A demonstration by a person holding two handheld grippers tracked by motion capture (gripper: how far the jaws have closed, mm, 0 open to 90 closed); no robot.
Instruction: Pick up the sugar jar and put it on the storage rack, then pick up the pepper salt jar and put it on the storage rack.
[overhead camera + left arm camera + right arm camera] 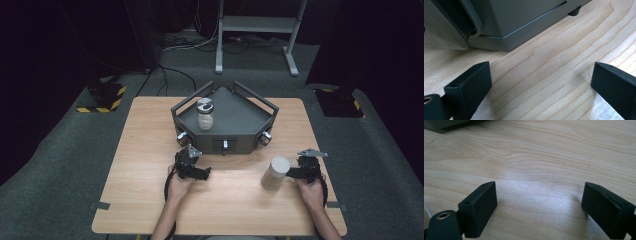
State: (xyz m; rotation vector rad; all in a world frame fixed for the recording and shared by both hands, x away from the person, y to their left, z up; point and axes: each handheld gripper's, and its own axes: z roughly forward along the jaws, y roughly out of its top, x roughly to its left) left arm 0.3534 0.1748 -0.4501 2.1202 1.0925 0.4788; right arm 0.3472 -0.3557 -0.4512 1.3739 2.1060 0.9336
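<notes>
A pale, white-capped jar (275,173) is seen upright on the wooden table (150,150) beside the right gripper (539,205), both it and the left gripper (541,87) spread, nothing between.

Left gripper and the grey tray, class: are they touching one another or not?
Apart. In the left gripper view, a strip of bare table lies between the grey tray and the left gripper, whose jaws stand open.
</notes>
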